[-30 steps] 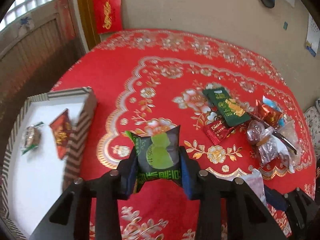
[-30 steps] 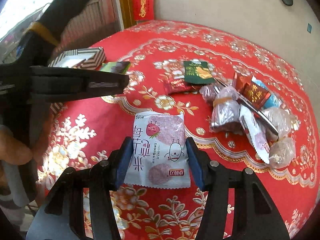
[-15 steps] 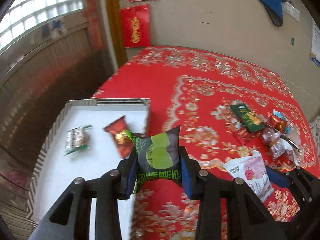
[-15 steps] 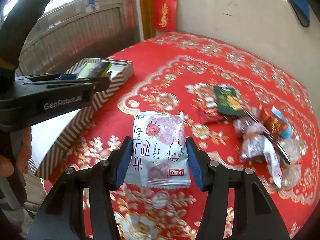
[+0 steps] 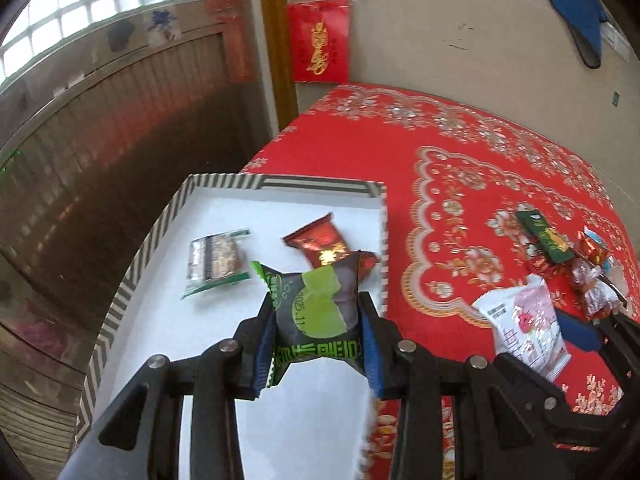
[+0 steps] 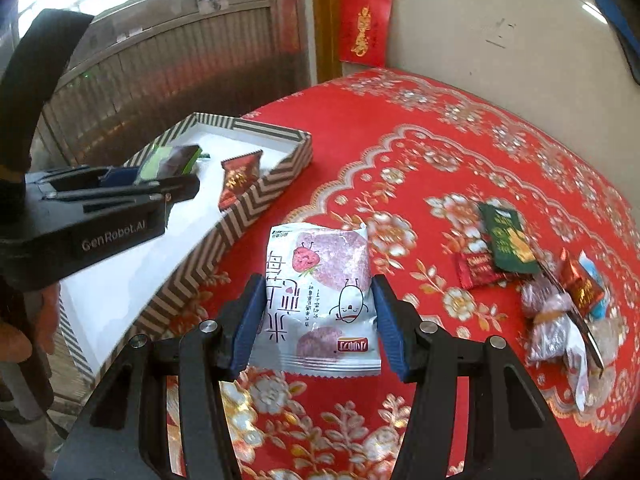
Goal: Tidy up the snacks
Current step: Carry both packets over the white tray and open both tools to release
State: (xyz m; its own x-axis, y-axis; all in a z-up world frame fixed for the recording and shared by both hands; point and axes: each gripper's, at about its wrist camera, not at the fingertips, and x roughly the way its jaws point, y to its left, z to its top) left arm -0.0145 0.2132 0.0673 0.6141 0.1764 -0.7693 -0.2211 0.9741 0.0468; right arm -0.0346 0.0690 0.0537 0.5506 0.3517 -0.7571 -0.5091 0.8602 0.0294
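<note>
My left gripper (image 5: pixel 316 320) is shut on a dark green snack packet (image 5: pixel 318 312) and holds it over the white inside of the striped box (image 5: pixel 280 181). A red packet (image 5: pixel 320 242) and a clear packet with a brown bar (image 5: pixel 216 262) lie in the box. My right gripper (image 6: pixel 316 300) is shut on a white and pink snack packet (image 6: pixel 320 292), above the red tablecloth just right of the box (image 6: pixel 240 220). The left gripper (image 6: pixel 120 196) shows at the left of the right wrist view, the white packet (image 5: pixel 528 324) at the right of the left one.
A pile of loose snacks (image 6: pixel 560 300) lies on the red flowered tablecloth (image 6: pixel 440 160) to the right, with a dark green packet (image 6: pixel 506 240) and small red ones (image 6: pixel 478 268). The box stands at the table's left edge, by a wooden wall (image 5: pixel 120 140).
Both grippers have swung left with their packets. The left one went from above the tablecloth to above the box. The right one followed, closer to the box.
</note>
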